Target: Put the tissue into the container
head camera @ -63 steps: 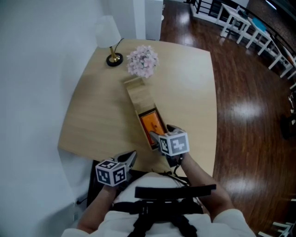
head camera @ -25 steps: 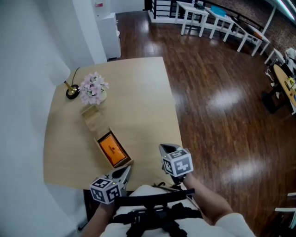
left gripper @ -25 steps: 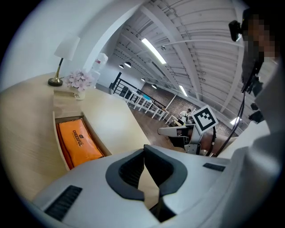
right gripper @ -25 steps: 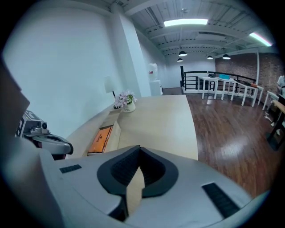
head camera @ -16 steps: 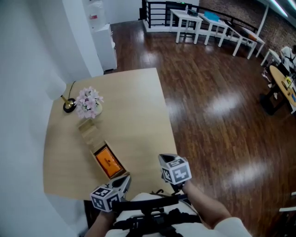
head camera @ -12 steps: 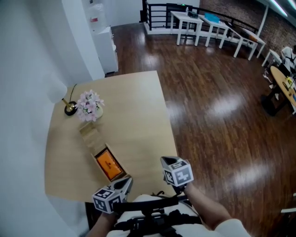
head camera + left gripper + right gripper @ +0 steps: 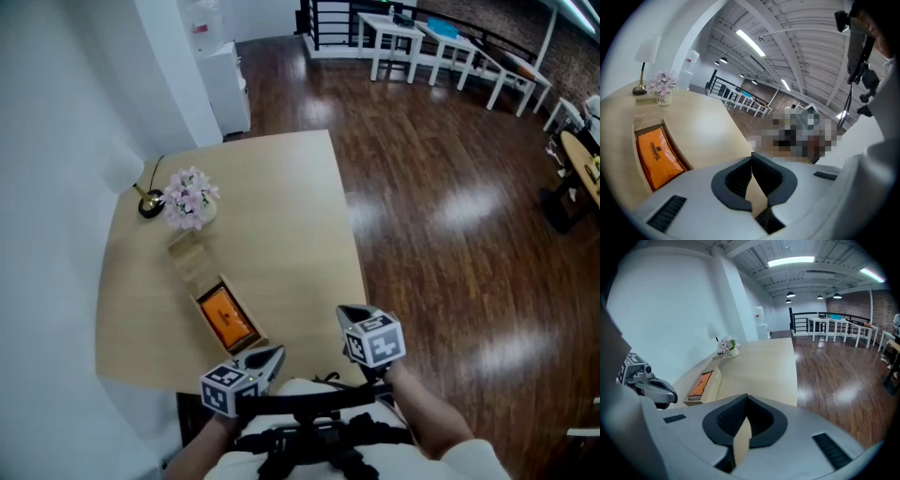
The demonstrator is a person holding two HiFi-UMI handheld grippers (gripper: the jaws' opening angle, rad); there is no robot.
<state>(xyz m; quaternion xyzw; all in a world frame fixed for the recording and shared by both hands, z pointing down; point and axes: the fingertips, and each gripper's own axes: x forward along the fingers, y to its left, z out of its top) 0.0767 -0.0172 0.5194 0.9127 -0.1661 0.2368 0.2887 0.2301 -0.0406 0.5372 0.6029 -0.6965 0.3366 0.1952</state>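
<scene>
A: Where's the tissue pack (image 7: 228,317)?

B: Inside the container (image 7: 190,261). It's orange with dark print and lies flat in the open half, the end nearer the person. The container's far half is plain pale wood on top.

A: And the container?

B: It's a long wooden box set at a slant on the surface (image 7: 281,216), with its near end close to the edge where the person stands.

A: Left tongs (image 7: 752,159)?

B: Pressed together with nothing in them. They hang just off the container's near end, tips pointing toward it but not touching.

A: Right tongs (image 7: 747,401)?

B: Also together and empty. They're off to the right of the container's near end, well apart from it, above the surface's near corner.

A: Anything else around the container?

B: A flower pot (image 7: 190,197) with pale pink blooms stands just past its far end. A lamp (image 7: 150,202) with a dark round base sits beyond that, a little to the left, against the white wall. To the container's right the surface is bare wood, then comes dark glossy floor (image 7: 450,187).
</scene>
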